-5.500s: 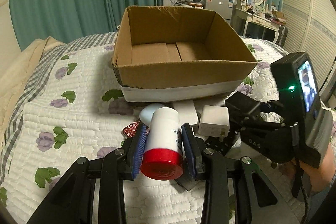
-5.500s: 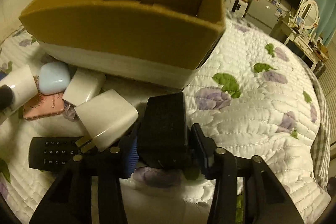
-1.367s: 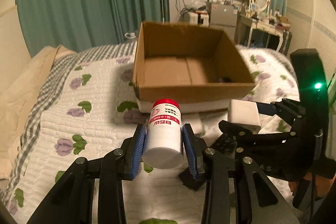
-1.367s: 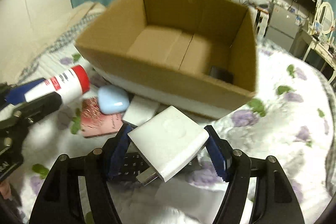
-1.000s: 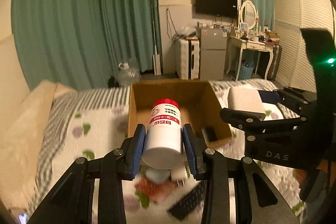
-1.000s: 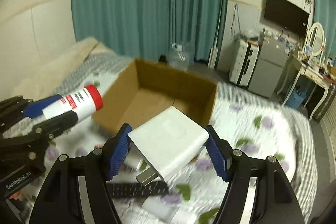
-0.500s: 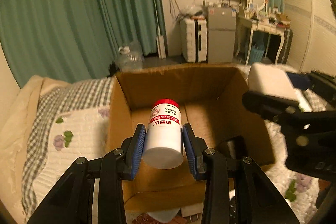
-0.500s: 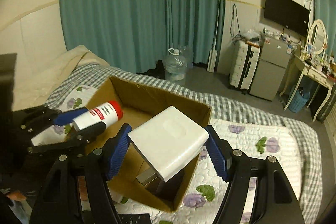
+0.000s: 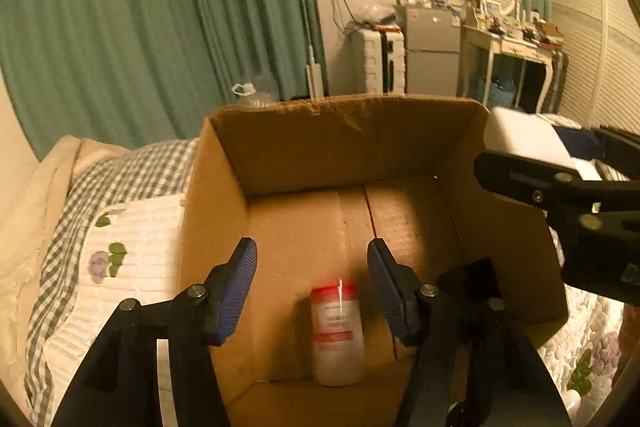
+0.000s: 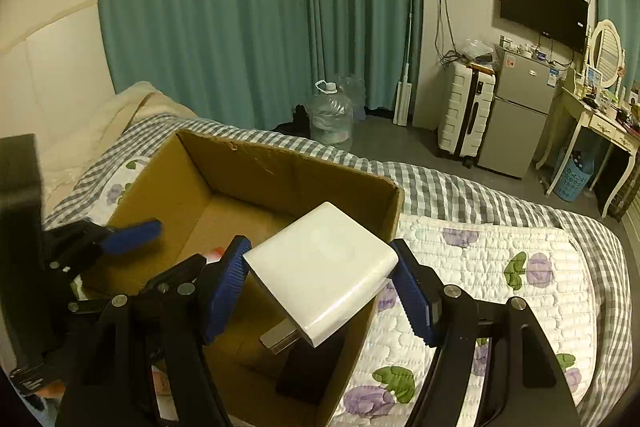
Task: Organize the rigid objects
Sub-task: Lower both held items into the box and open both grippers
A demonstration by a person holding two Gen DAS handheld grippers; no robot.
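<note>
Cardboard box point(image 9: 352, 155) serving as the landmark throughout, sitting on the quilted bed point(image 10: 500, 267). Lying inside that box, near its front wall: white bottle with red cap point(image 9: 338, 335), on its side, cap pointing toward the far wall. Hovering directly above the bottle: left gripper point(image 9: 312, 283), blue pads spread wide, pinching nothing. Hanging over the box's right wall: right gripper point(image 10: 320, 291), pads pressing both flanks of a white charger block point(image 10: 320, 271), metal prongs pointing down toward the box interior. Resting in the box's right front corner, below the charger: a dark rectangular object point(image 10: 308, 367), identity unclear.

Judging the charger: hard plastic shell, light, stiff, smooth enough to slip if pinched near an edge, so gripping across the broad flat sides looking sound. Likely surviving a short drop, though the prongs striking first could bend. Judging the bottle: rigid, round, prone to rolling along the box floor.
</note>
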